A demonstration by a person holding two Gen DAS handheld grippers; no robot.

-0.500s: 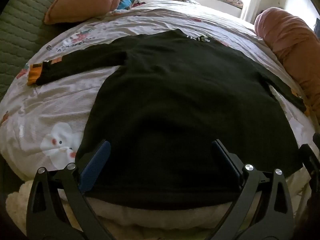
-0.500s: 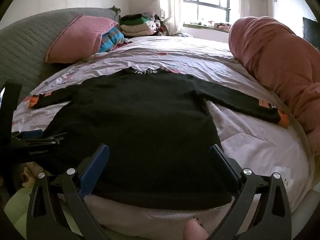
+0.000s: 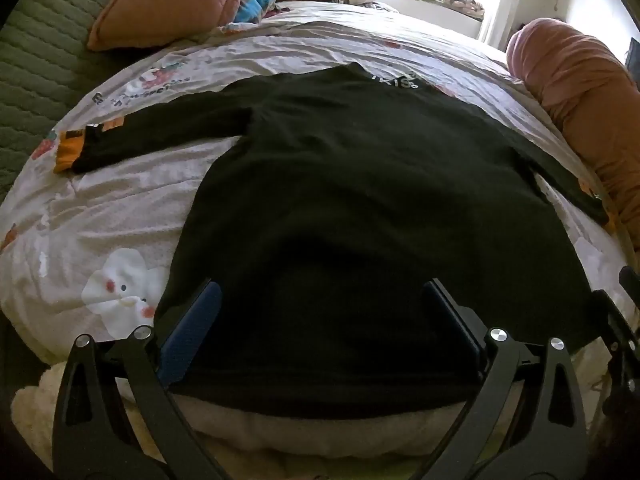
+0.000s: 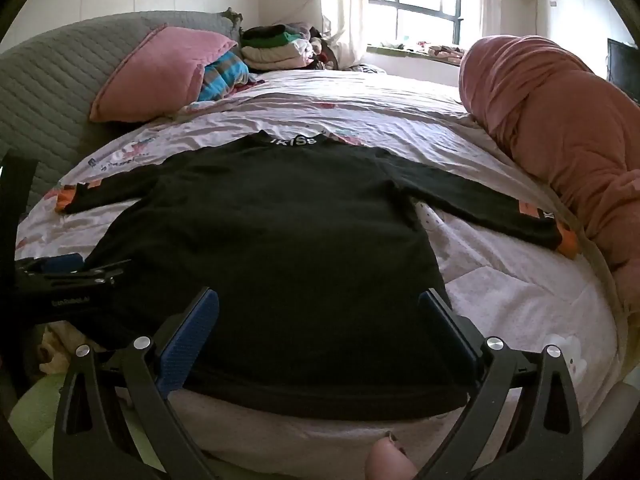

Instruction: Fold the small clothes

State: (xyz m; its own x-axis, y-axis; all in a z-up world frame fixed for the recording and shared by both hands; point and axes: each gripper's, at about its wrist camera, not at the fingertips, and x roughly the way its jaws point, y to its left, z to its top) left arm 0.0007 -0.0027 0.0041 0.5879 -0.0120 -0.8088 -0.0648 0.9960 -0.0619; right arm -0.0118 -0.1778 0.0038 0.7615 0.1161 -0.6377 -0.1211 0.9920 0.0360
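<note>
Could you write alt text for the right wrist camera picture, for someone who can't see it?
A black long-sleeved top lies flat on a bed, sleeves spread and hem nearest the camera. The open right hand-held gripper hovers over the hem. A pink pillow and folded clothes sit beyond.

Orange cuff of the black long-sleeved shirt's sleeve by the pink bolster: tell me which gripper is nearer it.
Right. The right gripper hovers over the hem on that orange cuff side; the left gripper is at the hem's opposite end.

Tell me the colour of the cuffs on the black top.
Orange cuffs on the black top; clearest in the right wrist view.
</note>
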